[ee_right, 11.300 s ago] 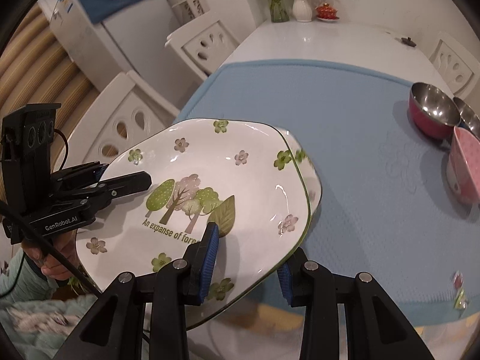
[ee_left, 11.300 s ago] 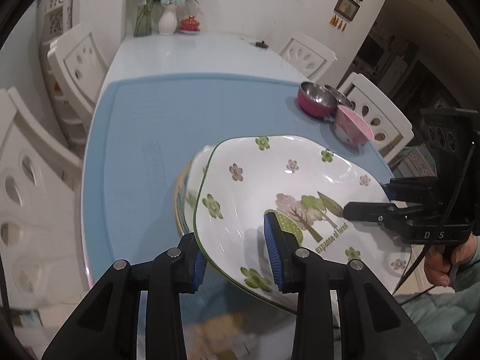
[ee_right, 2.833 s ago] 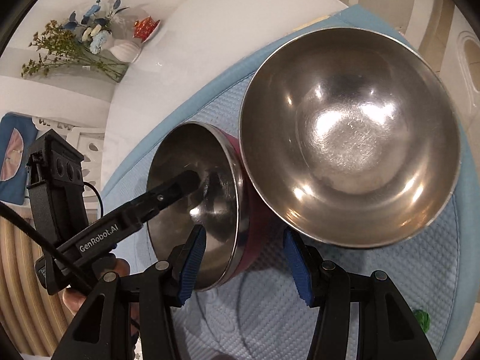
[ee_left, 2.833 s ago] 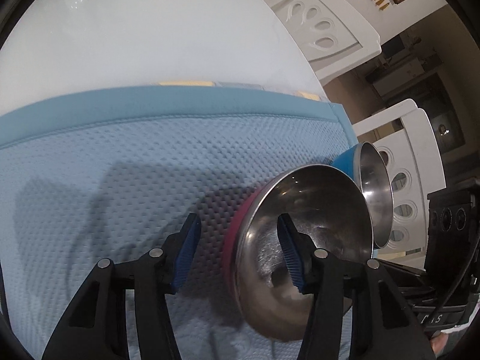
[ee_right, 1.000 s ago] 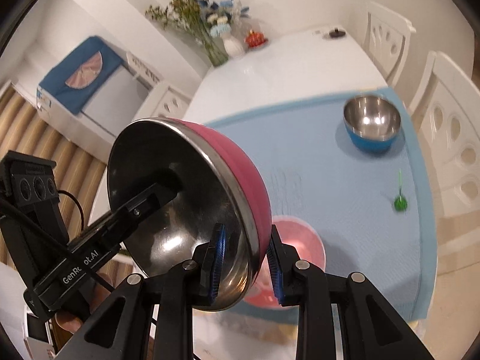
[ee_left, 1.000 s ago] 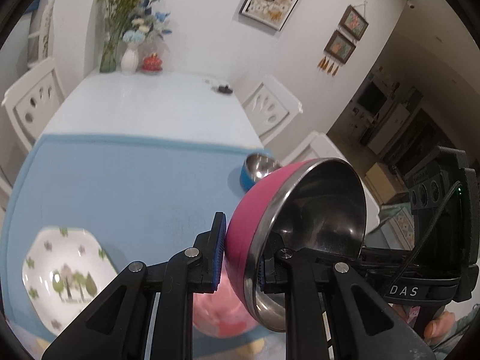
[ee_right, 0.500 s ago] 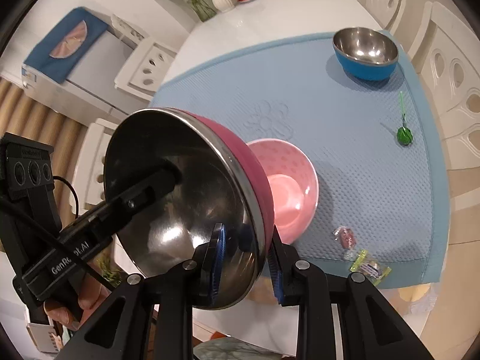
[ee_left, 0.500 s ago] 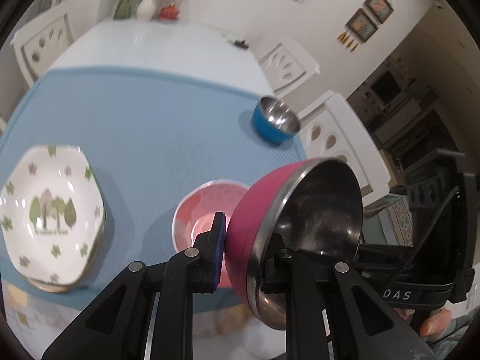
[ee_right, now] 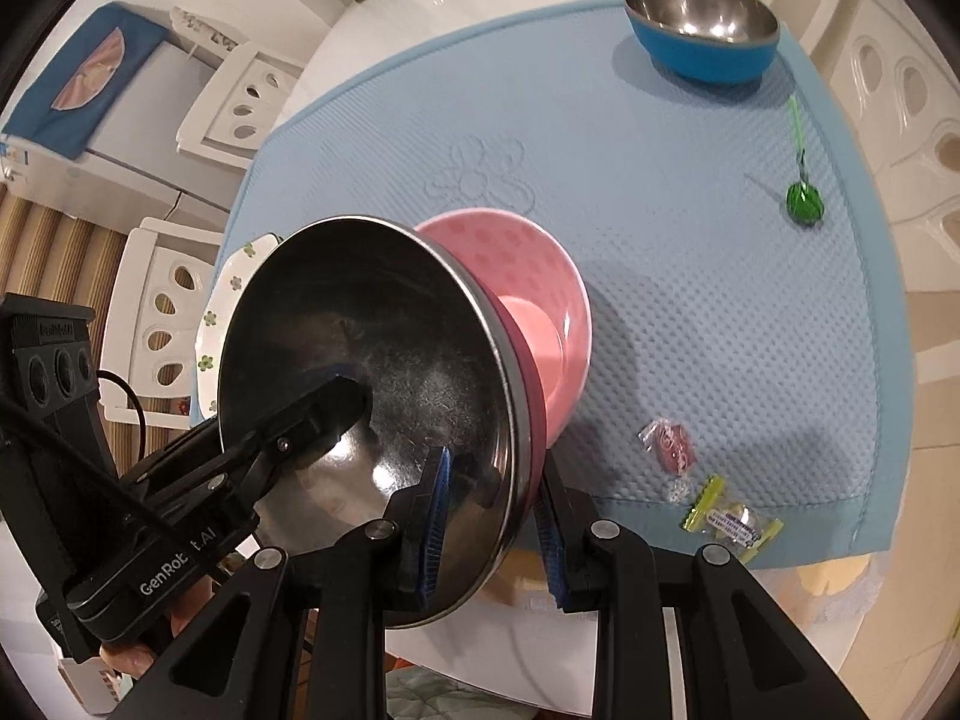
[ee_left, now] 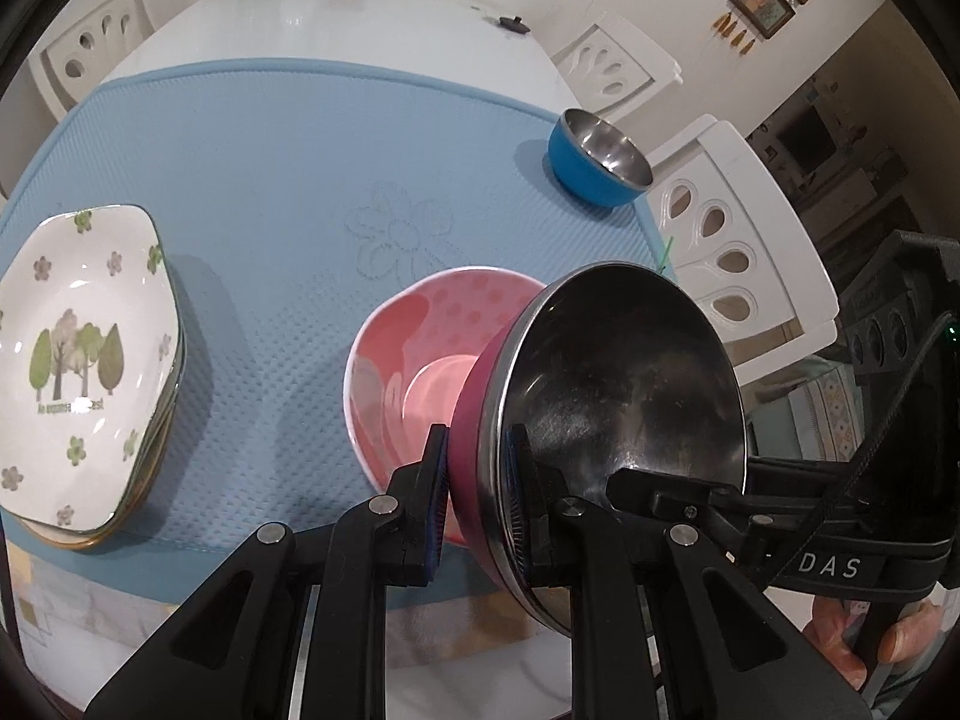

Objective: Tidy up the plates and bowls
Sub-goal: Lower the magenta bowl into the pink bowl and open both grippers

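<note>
From the left wrist camera, the left gripper (ee_left: pixel 477 501) is clamped on the rim of the magenta steel bowl (ee_left: pixel 612 420), one blue pad against the pink outer wall, the other inside the steel lining. The bowl is tilted on edge, its mouth facing right, and it hangs over the pink dotted bowl (ee_left: pixel 414 366), which sits on the blue mat (ee_left: pixel 288 180) near the mat's front edge. The right gripper (ee_left: pixel 654 489) reaches in from the right, and its black fingers lie on the steel inner side at the rim. A stack of flowered plates (ee_left: pixel 78 360) rests at the mat's front left corner. A blue steel bowl (ee_left: pixel 597 156) stands at the mat's far right corner.

From the right wrist camera, the right gripper (ee_right: pixel 492 516) is clenched on the same magenta steel bowl (ee_right: pixel 372 384) at its lower rim, one pad inside and one outside. The left gripper (ee_right: pixel 336 402) pinches the opposite rim. The bowl's underside appears to dip into the pink dotted bowl (ee_right: pixel 540 300), though whether they touch is hard to tell. The blue steel bowl (ee_right: pixel 702 42) stands at the mat's far edge. A green pick (ee_right: pixel 801 180) lies near the blue mat's (ee_right: pixel 690 276) right edge, and two wrapped candies (ee_right: pixel 696 480) lie near its front right corner. A sliver of the flowered plates (ee_right: pixel 231 300) shows behind the held bowl.
</note>
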`<state>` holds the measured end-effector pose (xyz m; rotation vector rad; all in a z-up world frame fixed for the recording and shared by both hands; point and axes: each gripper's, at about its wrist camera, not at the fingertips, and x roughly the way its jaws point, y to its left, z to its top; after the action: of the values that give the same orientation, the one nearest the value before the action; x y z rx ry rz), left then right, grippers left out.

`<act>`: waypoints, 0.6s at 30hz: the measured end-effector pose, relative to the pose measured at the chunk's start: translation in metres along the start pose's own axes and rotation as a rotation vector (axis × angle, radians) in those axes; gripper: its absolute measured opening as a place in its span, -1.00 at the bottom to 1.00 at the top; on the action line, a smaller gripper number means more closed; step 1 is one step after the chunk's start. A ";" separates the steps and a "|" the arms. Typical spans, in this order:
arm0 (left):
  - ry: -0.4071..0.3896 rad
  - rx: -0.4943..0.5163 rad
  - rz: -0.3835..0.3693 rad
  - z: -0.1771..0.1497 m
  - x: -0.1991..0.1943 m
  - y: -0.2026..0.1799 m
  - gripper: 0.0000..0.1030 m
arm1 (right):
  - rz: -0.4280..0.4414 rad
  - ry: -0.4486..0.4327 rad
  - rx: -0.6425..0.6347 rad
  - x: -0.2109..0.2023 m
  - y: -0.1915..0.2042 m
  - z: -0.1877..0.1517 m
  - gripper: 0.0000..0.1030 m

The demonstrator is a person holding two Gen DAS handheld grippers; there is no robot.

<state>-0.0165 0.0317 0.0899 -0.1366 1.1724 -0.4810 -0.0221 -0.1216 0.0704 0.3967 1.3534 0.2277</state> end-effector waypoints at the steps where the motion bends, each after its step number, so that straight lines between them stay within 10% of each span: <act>1: 0.006 0.002 0.004 -0.001 0.001 0.001 -0.72 | 0.001 0.004 0.002 0.001 -0.001 0.000 -0.49; 18: 0.009 0.092 0.095 0.008 -0.006 -0.003 -0.59 | 0.026 -0.003 0.047 -0.003 -0.014 0.002 -0.49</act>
<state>-0.0121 0.0303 0.0993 0.0003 1.1580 -0.4509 -0.0216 -0.1355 0.0681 0.4546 1.3531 0.2172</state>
